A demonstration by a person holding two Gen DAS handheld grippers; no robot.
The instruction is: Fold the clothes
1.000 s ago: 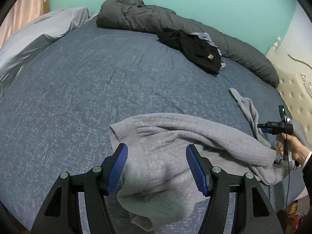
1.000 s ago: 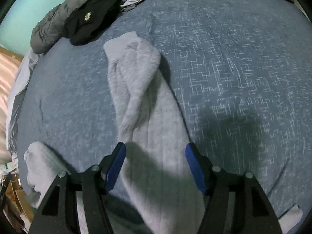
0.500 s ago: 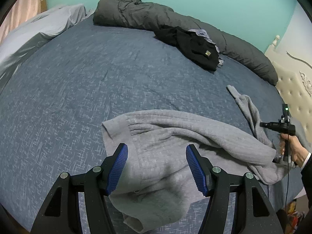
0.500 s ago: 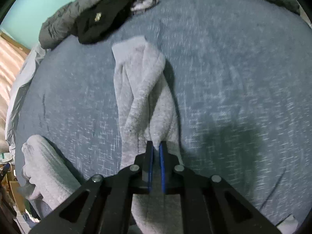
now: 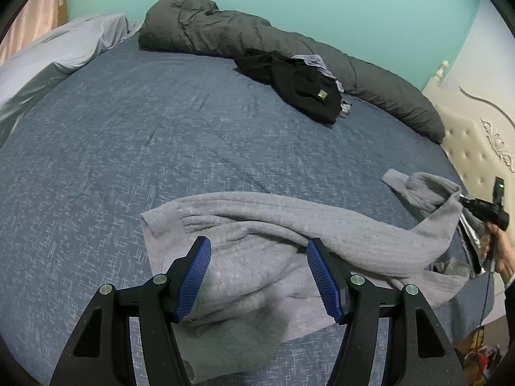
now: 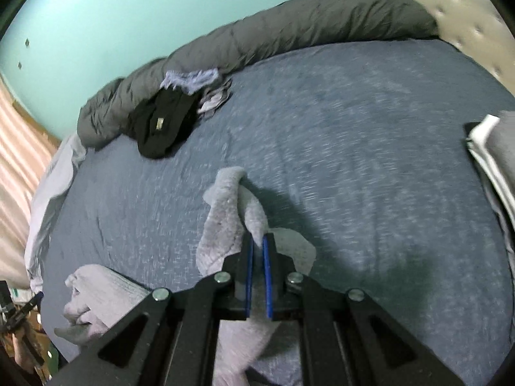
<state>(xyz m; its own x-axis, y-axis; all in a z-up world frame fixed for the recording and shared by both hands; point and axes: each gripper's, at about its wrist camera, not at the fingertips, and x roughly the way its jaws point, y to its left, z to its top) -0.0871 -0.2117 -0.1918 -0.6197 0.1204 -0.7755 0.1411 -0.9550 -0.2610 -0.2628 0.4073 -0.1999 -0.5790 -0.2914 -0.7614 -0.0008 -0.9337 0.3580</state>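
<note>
Grippers, two. Right gripper (image 6: 257, 251): blue pads pressed together on a sleeve of the grey sweater (image 5: 257, 241), lifting it clear of the blue bedspread (image 5: 161, 135); one second earlier its fingers were spread either side of that sleeve. Left gripper (image 5: 259, 273): jaws spread wide above the sweater's body, gripping nothing, unchanged. Sweater: one, crumpled near the bed's front edge. Black garment (image 5: 302, 83): one, against one dark grey duvet (image 5: 206, 32).
</note>
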